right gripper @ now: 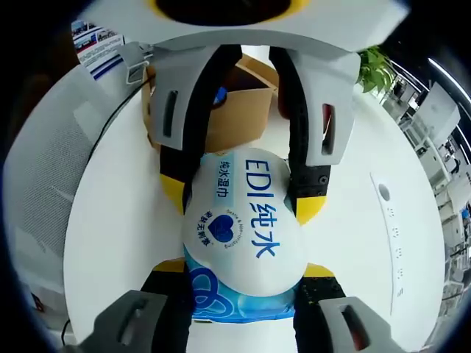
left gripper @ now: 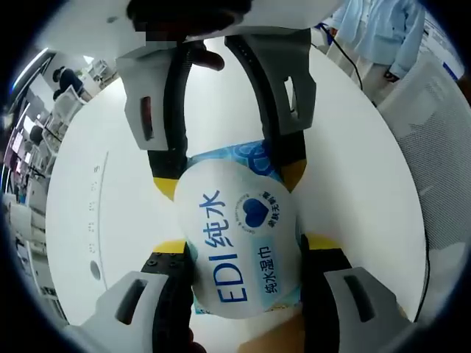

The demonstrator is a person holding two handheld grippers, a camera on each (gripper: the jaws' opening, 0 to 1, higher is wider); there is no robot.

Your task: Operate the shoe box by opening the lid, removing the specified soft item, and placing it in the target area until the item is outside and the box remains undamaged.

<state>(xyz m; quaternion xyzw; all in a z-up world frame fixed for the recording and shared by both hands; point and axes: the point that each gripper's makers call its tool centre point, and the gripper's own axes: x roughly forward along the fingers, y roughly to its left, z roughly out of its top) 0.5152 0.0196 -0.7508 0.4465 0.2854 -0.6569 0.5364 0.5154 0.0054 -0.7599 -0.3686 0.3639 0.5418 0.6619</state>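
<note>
The pack of wet wipes is already out of the shoe box and is held between both tools over the white counter. In the left gripper view, the left hand-held gripper rises from 6 o'clock with its yellow-tipped jaws closed on the near end of the pack, while the right hand-held gripper reaches in from 12 o'clock and clamps the far end. The right gripper view mirrors this: the right hand-held gripper grips the blue-printed end at 6 o'clock, and the brown cardboard box sits behind at 11 o'clock, apart from the pack. I judge that opening and removal are done; what is left is setting the pack down in the target area and releasing it. Whether the box is undamaged cannot be told here.
</note>
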